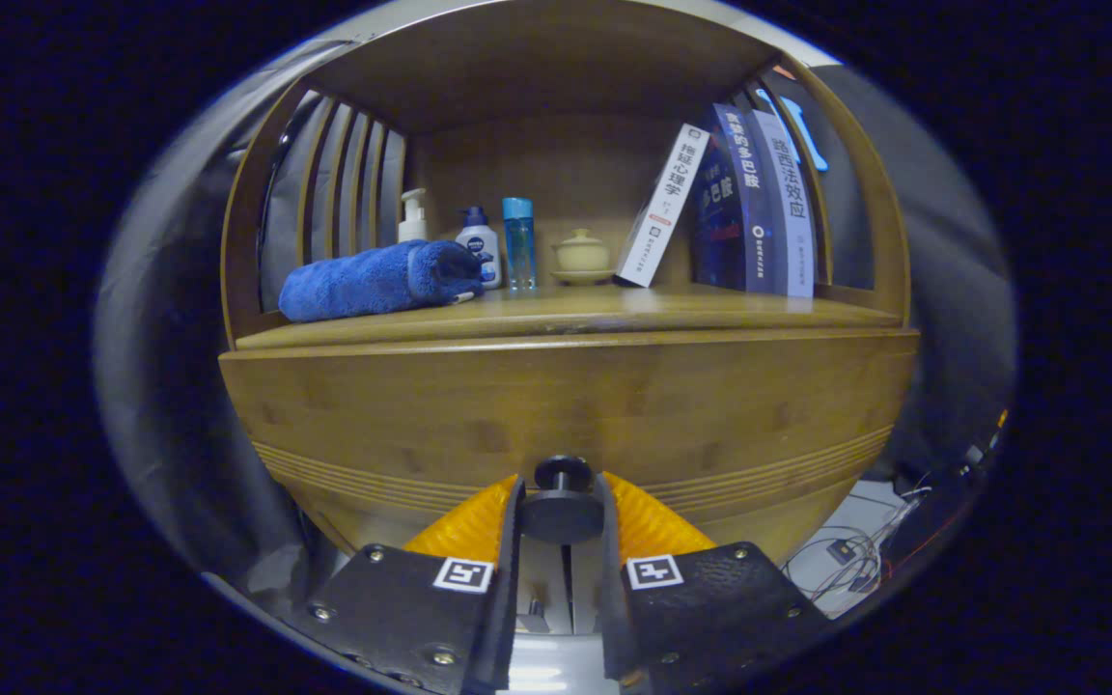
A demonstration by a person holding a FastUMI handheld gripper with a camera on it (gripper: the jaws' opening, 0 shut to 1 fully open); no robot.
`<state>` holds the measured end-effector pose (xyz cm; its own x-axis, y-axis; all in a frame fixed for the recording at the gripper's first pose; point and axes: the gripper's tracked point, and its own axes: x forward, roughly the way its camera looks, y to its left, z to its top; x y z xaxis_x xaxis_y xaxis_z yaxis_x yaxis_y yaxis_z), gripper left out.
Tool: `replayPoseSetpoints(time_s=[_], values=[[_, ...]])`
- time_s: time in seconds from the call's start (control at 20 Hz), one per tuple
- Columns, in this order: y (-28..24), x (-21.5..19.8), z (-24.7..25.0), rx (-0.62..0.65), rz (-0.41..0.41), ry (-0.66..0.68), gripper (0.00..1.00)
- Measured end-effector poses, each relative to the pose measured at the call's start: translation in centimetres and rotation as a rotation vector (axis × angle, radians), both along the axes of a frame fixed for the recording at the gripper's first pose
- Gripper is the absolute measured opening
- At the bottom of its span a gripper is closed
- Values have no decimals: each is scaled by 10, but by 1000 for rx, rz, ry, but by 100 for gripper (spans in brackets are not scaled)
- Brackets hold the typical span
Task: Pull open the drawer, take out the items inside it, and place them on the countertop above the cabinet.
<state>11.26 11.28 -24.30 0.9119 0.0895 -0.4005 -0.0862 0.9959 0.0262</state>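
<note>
First step in hand: opening the drawer (566, 405). Gripper (561, 502) up against the drawer front, fingers closed on the dark round knob (561, 512), one on each side and pressing it, so grasping the knob. Drawer front apparently flush with the cabinet, not yet pulled out; contents hidden behind it. Countertop (614, 307) just above the knob, already carrying a rolled blue towel (373, 280), small bottles (498, 246), a lidded cup (582, 253) and leaning books (739, 203). Next, probably: a straight pull back, grip kept firm to avoid slipping off the knob.

three books (749, 208); three bottles (479, 246); one towel (377, 280); one teapot (582, 253)
</note>
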Motion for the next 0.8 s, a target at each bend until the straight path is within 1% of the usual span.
replayPoseSetpoints(time_s=[0.15,0.4,0.6,0.8], values=[[-2,-16,4,-42,-8,-24,36],[-2,-50,11,-39,-12,-36,36],[-6,-86,17,-45,-8,-21,36],[-8,-123,20,-62,16,-12,36]])
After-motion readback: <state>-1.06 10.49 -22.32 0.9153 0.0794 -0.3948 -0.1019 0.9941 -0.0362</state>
